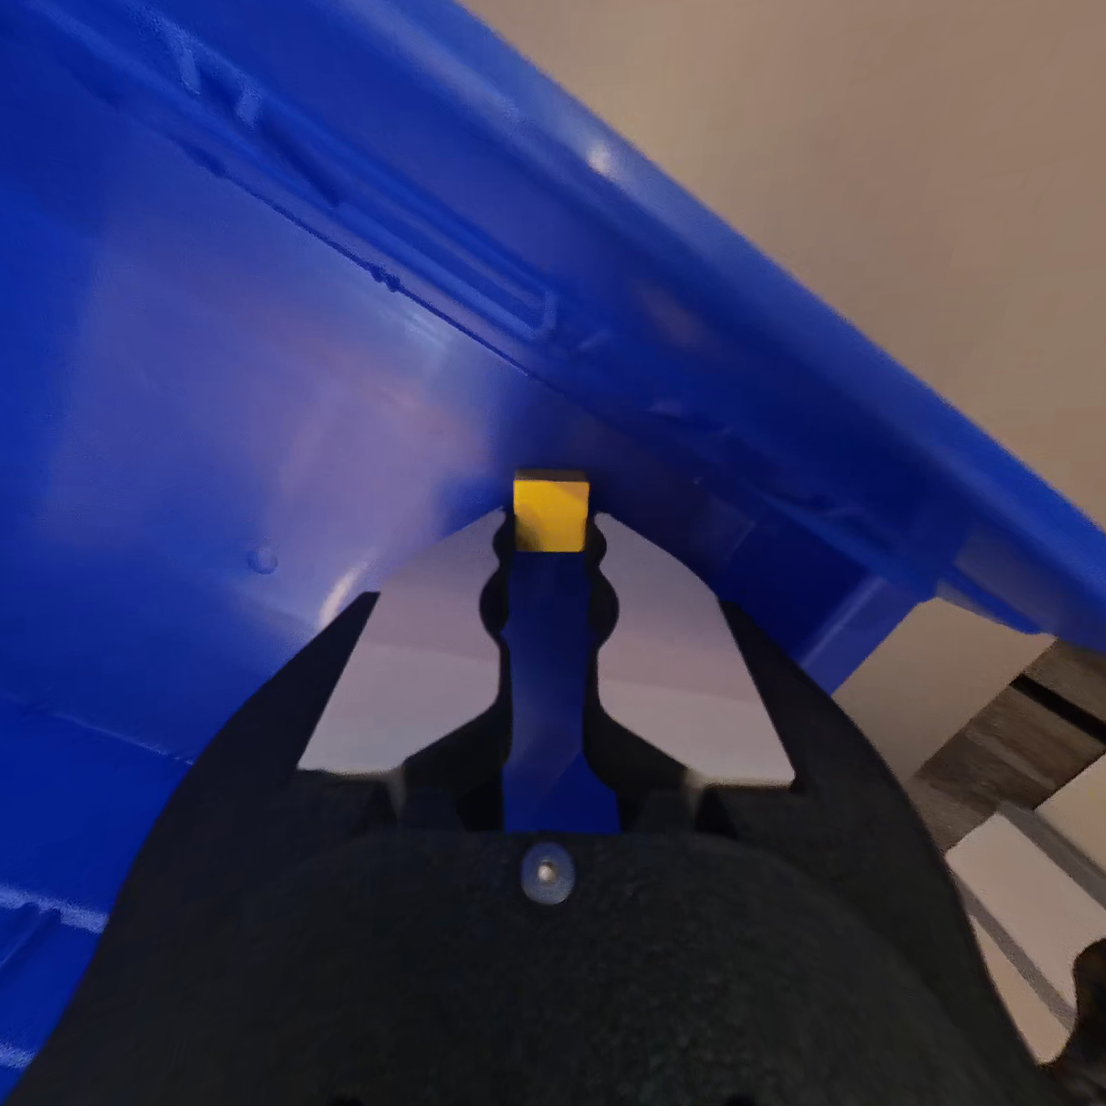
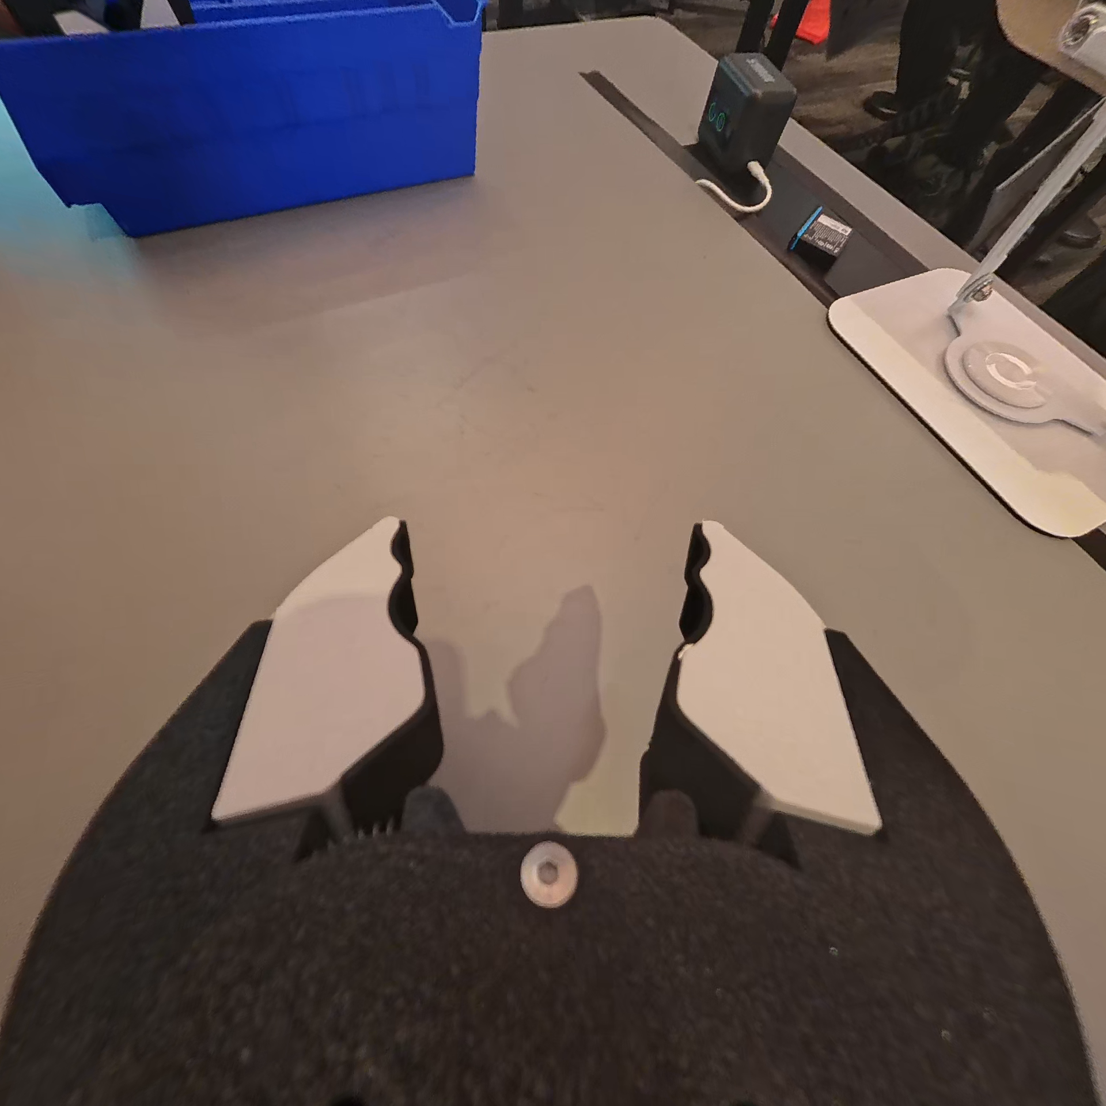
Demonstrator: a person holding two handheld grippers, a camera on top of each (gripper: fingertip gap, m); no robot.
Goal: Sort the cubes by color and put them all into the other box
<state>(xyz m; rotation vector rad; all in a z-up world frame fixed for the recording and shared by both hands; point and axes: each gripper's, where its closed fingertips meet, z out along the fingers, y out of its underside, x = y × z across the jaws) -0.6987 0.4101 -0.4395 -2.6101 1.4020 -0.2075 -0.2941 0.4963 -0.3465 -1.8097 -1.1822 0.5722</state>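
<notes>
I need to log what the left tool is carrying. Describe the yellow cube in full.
The yellow cube is small, plain and matte, with sharp edges and flat faces; its material cannot be told. It sits square between the left tool's fingertips, pinched on two opposite sides, its near face lit and its top face in shadow. Behind it is the wall of the blue box; contact there cannot be told.

Hardly any writing is shown, and none of it can be read.

In the right wrist view, a small dark box [image 2: 821, 234] with a pale label is seen at the upper right of the frame, lying in the table's dark channel; its print is too fine to be made out. Just above it, green ring-shaped lights are shown on the face of a dark charger-like device [image 2: 742, 108], and faint lettering on its top is blurred. No markings are found in the left wrist view.
</notes>
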